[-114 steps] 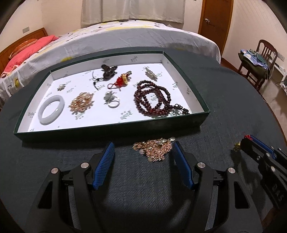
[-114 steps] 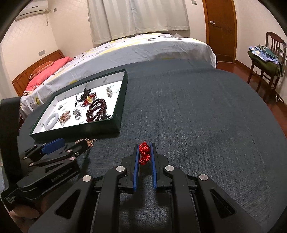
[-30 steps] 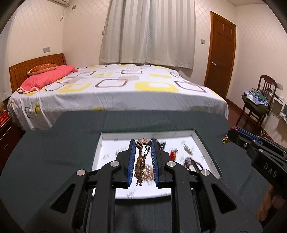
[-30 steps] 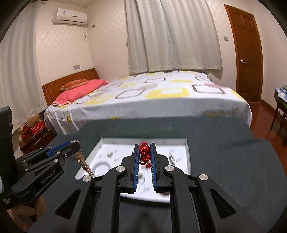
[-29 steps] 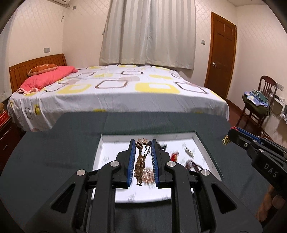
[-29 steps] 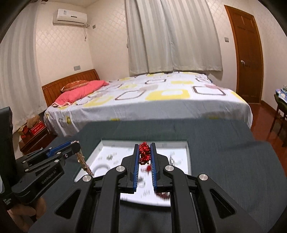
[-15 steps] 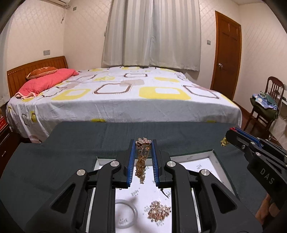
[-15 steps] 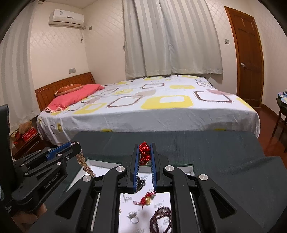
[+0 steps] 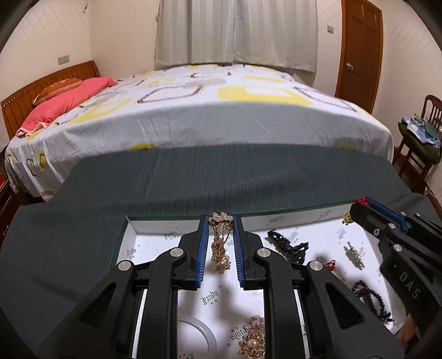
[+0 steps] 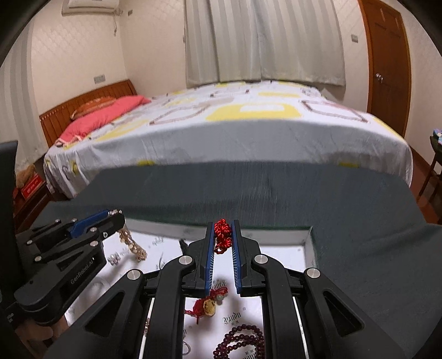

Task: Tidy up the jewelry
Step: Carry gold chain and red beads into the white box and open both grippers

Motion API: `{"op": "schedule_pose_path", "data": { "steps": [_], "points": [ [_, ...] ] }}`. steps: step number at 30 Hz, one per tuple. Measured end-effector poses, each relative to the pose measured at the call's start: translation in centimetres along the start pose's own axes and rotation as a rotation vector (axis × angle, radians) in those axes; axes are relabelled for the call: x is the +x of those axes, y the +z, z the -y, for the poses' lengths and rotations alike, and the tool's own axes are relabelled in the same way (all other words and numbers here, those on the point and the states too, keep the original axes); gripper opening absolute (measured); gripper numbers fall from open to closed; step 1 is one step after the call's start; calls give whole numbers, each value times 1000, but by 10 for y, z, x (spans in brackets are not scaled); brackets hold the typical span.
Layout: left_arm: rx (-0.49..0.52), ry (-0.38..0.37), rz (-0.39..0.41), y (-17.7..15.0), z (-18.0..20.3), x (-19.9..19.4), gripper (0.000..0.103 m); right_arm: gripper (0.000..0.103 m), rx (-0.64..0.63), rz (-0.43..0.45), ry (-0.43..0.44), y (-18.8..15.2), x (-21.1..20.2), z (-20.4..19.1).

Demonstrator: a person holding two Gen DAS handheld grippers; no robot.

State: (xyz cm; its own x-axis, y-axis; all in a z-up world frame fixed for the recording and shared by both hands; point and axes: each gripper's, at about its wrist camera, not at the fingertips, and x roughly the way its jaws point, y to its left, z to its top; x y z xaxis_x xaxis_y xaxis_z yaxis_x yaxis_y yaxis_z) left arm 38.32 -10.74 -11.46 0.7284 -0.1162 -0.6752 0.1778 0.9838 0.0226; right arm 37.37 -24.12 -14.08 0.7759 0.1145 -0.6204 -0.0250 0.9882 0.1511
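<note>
Now I hold a gold chain ornament (image 9: 220, 243) in the left gripper (image 9: 220, 221) and a red knotted cord (image 10: 222, 234) in the right gripper (image 10: 222, 225), both jaws clamped, above the white-lined green tray (image 9: 165, 230). Next: lower, then release each piece onto bare lining.

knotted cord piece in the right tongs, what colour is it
Red. The knotted cord piece shows best in the right wrist view, pinched in the right tongs.

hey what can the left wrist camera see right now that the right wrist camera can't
Only the left wrist view shows the white bangle, the gold pearl cluster and the chair. Only the right wrist view shows the air conditioner and the red charm with a gold bead. Both show the tray, the bed, and each gripper shut on its piece.
</note>
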Motion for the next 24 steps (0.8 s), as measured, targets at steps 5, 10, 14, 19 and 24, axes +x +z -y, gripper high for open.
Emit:
{"op": "schedule_pose_path", "data": {
  "steps": [5,10,14,19,24],
  "points": [
    [5,8,-39,-5,-3,12,18,12,-2,-57,-6,-5,14,0],
    [-10,-3,-81,-7,-6,23,18,12,7,-104,-6,-9,24,0],
    [-10,-9,-105,-8,-6,28,18,12,10,-135,-4,-10,29,-1],
    [-2,-13,-115,-8,-6,30,18,12,5,-146,-12,-11,31,-1],
    [2,-24,-129,-8,-6,33,18,12,12,-151,-18,-11,30,1]
  ]
}}
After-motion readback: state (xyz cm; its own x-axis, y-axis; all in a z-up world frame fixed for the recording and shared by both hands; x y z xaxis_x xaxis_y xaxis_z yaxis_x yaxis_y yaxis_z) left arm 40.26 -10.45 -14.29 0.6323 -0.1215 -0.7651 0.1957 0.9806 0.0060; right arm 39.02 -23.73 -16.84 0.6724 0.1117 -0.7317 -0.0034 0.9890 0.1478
